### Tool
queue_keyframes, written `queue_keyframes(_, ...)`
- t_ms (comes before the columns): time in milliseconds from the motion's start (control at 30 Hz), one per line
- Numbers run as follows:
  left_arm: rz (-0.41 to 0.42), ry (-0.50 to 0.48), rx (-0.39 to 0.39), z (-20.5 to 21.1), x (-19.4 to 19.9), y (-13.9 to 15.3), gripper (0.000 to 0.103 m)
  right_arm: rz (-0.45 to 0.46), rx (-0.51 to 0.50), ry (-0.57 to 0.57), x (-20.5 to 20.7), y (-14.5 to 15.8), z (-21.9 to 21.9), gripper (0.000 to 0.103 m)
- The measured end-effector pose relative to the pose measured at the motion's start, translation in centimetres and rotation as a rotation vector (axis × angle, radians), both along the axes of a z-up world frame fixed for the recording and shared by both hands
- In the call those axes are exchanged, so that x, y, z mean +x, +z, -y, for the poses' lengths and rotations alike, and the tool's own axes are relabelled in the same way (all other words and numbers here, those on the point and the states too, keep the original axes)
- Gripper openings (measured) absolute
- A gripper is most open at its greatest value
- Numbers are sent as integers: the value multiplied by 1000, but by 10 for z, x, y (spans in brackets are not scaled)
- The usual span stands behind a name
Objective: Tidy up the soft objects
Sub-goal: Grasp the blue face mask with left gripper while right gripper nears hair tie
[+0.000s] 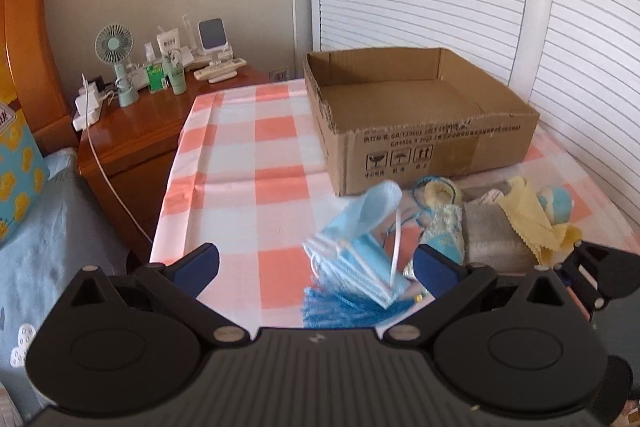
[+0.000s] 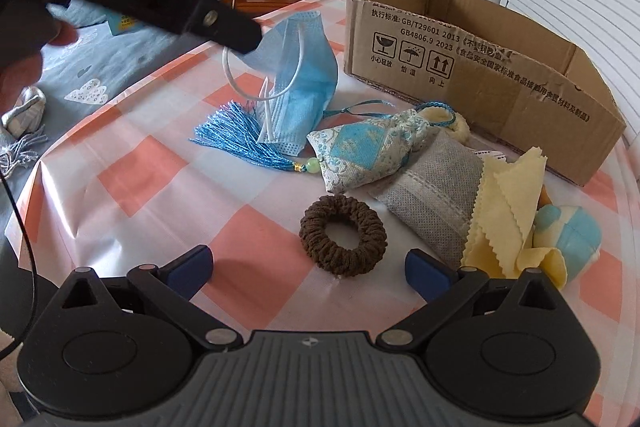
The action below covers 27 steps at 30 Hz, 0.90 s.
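The right gripper (image 2: 308, 269) is spread wide with nothing in it, just above the brown hair tie (image 2: 343, 235) on the checked cloth (image 2: 160, 163). The left gripper (image 1: 316, 269) is wide too, over the blue face mask (image 1: 360, 247). Farther back sits the cardboard box (image 1: 420, 119), with nothing inside.

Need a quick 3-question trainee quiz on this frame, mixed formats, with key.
1. True or false: the brown cardboard box already holds soft objects.
2. Which item lies nearest the open right gripper? A) brown knitted hair scrunchie B) blue pleated face mask C) yellow zigzag-edged cloth
3. Fill in: the blue tassel hangs from the blue-and-cream embroidered ___.

Key: 1 false, the box looks empty. 2 A. 3 sachet.
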<state>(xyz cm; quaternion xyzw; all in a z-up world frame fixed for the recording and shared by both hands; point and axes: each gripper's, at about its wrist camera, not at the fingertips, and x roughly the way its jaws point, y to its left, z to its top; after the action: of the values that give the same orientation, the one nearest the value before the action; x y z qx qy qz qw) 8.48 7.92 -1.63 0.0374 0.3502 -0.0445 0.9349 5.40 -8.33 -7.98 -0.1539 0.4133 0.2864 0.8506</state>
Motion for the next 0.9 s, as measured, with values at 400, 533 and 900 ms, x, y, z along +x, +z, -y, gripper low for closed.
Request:
queue_keyframes(400, -37, -58, 12, 25, 55, -13, 102, 28, 22, 20, -2, 0, 5, 103)
queue_keyframes(533, -29, -103, 15, 27, 46, -13, 102, 35, 29, 28, -4, 1, 6, 103)
queue_keyframes(900, -31, -185, 111, 32, 25, -35, 102, 47, 42, 37, -6, 2, 7, 103)
